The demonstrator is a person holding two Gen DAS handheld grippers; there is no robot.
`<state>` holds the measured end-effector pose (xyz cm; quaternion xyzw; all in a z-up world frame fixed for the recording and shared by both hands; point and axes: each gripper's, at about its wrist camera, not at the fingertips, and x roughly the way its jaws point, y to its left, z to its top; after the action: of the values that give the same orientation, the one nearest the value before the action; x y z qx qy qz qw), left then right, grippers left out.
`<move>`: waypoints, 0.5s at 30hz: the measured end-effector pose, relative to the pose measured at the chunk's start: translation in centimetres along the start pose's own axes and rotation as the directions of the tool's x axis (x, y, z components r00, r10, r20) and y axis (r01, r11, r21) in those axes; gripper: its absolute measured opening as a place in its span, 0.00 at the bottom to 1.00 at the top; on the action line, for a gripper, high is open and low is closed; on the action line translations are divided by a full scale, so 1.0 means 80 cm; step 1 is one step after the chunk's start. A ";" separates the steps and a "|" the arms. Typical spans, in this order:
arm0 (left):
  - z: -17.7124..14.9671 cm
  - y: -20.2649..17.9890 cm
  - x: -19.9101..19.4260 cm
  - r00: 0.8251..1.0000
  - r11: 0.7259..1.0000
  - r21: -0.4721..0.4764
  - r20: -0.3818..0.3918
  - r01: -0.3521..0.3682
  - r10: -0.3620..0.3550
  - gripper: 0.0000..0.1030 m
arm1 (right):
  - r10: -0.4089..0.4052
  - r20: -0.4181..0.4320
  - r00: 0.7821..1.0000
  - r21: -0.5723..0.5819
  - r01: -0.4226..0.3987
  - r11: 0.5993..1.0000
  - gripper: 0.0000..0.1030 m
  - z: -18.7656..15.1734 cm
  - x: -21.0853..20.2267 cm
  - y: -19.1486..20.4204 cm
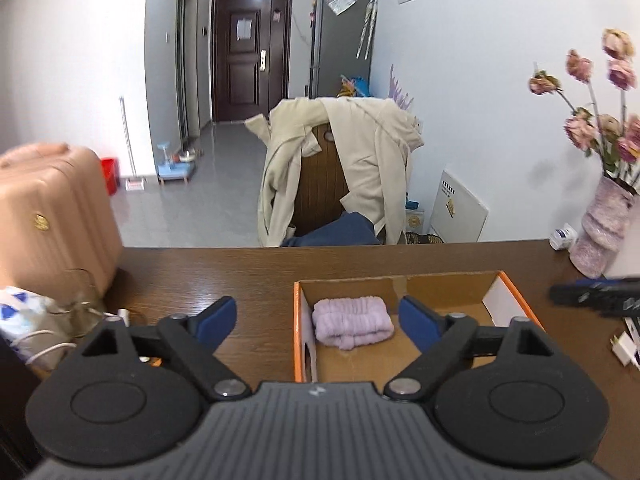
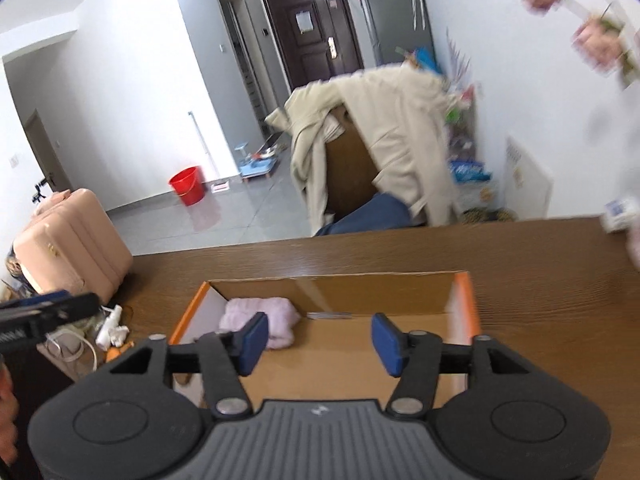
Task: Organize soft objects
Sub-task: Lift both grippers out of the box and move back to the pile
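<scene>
- Left gripper [image 1: 316,318]: jaws spread wide, nothing between the blue pads; it hangs over the near-left corner of the cardboard box [image 1: 400,280].
- Right gripper [image 2: 320,340]: jaws apart, less wide, empty; it hangs over the box's middle.
- Task's thing: a folded lilac towel [image 1: 352,322] lies inside the box, tucked against the left wall near the far corner, free of both grippers.
- Step in hand, as I judge it: release done, withdrawal under way. Do it well by lifting both grippers straight clear of the box walls before swinging sideways, so no pad snags the towel's top fold or tips the light box.
- Leave the rest of the box floor clear for the next soft item; place beside the towel, not on it.
- Materials: towel is plush, ribbed pile, folded into a squat roll with rounded edges; it will slump if dragged.
- Box: thin corrugated card, brown inside, orange outer rim, shallow and open-topped.
- Bench [image 1: 240,272]: dark wood-grain, smooth, slightly glossy.
- Pads: blue, matte, rubbery; gripper bodies black ribbed plastic.
</scene>
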<state>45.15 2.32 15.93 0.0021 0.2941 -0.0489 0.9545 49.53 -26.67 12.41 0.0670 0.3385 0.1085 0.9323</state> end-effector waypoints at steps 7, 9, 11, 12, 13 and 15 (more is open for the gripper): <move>-0.035 -0.011 -0.082 0.999 1.000 0.004 0.048 -0.002 0.002 0.98 | -0.052 0.101 0.994 -0.073 0.060 0.996 0.73 -0.038 -0.117 -0.005; -0.050 -0.014 -0.103 0.998 1.000 -0.002 0.063 -0.008 0.009 0.98 | -0.061 0.122 0.991 -0.102 0.074 0.992 0.73 -0.051 -0.139 -0.001; -0.067 -0.017 -0.122 0.996 1.000 -0.008 0.085 -0.015 0.016 0.98 | -0.065 0.140 0.988 -0.120 0.082 0.989 0.73 -0.066 -0.157 0.003; -0.075 -0.017 -0.132 0.995 1.000 -0.007 0.100 -0.016 0.017 0.98 | -0.063 0.150 0.987 -0.126 0.083 0.989 0.73 -0.074 -0.167 0.005; -0.084 -0.016 -0.142 0.993 1.000 -0.009 0.118 -0.015 0.016 0.99 | -0.061 0.163 0.985 -0.131 0.083 0.988 0.73 -0.083 -0.177 0.007; -0.105 -0.014 -0.160 0.990 1.000 -0.015 0.143 0.010 -0.008 1.00 | -0.049 0.195 0.980 -0.147 0.078 0.986 0.74 -0.105 -0.200 0.011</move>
<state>29.77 2.63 16.18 -0.0102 0.2251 -0.0509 0.9729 31.98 -29.36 16.04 -0.0060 0.2400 0.0974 0.9658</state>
